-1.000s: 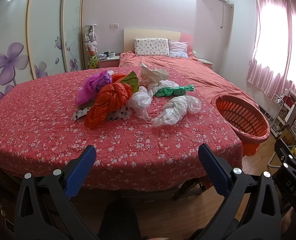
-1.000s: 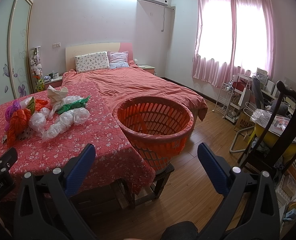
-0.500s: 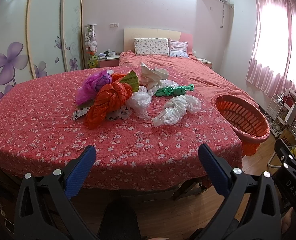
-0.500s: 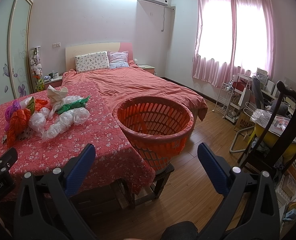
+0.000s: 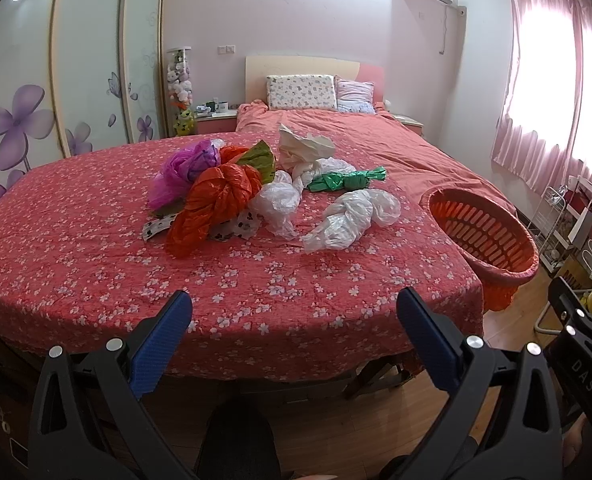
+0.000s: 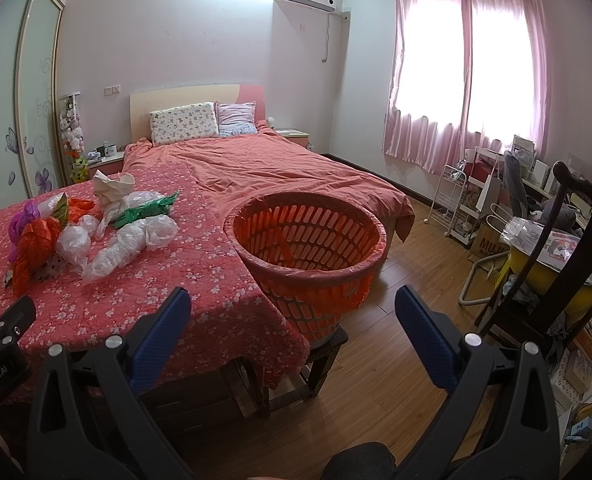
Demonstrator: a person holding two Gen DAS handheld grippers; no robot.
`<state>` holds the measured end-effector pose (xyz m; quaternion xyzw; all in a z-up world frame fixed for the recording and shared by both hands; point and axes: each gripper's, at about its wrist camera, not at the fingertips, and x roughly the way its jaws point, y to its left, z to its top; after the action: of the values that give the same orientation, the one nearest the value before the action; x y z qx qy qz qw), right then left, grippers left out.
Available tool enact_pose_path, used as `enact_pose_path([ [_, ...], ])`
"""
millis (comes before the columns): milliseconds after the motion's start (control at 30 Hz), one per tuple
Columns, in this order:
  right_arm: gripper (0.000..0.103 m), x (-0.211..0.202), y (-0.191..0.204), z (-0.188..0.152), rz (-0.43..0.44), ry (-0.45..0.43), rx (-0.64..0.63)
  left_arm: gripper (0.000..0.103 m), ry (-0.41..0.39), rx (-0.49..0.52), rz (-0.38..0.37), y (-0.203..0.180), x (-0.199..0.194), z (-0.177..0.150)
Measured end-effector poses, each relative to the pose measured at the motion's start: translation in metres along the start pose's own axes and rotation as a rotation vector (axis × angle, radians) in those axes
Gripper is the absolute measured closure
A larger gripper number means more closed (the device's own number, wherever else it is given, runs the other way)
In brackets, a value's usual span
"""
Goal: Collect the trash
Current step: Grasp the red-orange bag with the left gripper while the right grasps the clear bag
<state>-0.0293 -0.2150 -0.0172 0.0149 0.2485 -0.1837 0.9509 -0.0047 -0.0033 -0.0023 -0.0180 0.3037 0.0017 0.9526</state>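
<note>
- Both tongs, left tongs [image 5: 294, 334] and right tongs [image 6: 292, 332], gape empty short of the surface's [image 5: 96, 248] near edge.
- Nothing collected yet; next, reach for the bags [image 5: 352, 220] mid-surface, then the basket [image 6: 308, 240].

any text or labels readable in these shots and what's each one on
"DAS": on the right gripper, seen at the left view's edge.
"GenRobot.AI": on the left gripper, seen at the right view's edge.
"MUJ", cut off: on a cardboard box beside the wire rack.
Other box and book print: too small to read.

One orange basket [image 6: 308, 240], two pillows [image 6: 184, 122], one green bag [image 5: 346, 180], one orange bag [image 5: 216, 200], one purple bag [image 5: 182, 170]
</note>
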Motion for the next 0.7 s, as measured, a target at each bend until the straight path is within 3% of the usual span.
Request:
enact_pose_path([
  [433,0.004,0.008,-0.004,0.002,0.007,0.022,0.008,0.002,0.009,-0.009,0.010,0.005,0.014,0.003],
  [700,0.004,0.034,0.037,0.014,0.077,0.045,-0.009,0.002,0.008,-0.044,0.055,0.038,0.034,0.018],
])
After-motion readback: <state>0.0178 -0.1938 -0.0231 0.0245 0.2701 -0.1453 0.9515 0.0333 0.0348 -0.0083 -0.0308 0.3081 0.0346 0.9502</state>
